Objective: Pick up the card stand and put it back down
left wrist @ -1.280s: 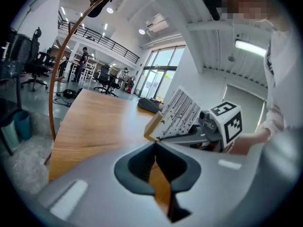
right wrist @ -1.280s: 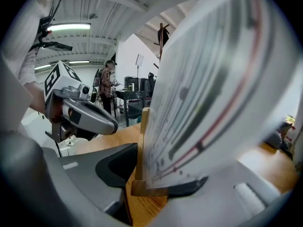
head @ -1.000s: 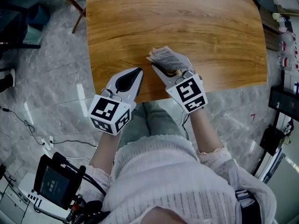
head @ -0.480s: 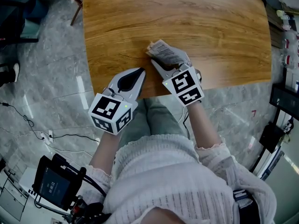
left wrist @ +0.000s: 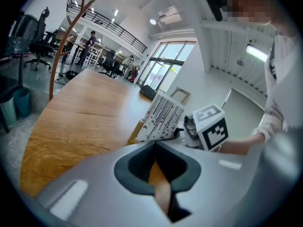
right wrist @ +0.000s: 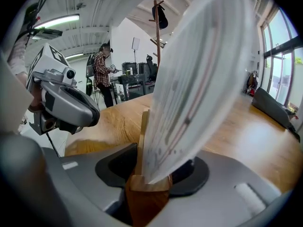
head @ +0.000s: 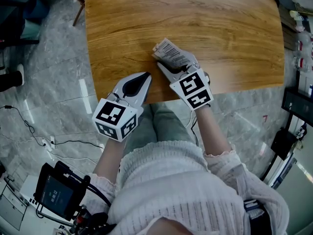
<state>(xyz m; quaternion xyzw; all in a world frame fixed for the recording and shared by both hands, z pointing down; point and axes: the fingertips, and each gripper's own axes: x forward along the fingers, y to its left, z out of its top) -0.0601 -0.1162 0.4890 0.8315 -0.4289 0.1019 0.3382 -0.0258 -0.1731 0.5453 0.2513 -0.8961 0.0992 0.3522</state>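
Right gripper (head: 179, 72) clamped partway open on the base of a small wooden card stand holding a white printed card (head: 168, 53), near the front edge of the brown wood-grain table (head: 220, 18), left gripper (head: 145, 77) just beside it, jaws together, empty

Sits at the near edge of the wooden table (head: 220, 23): card stand (head: 171, 57), a small wooden base (right wrist: 144, 186) with a slot carrying a white card (right wrist: 199, 79) printed with black bars and lines. Stands clamped at the base between the right gripper's (head: 177, 70) jaws, card raised and leaning. Contact with the tabletop unclear.
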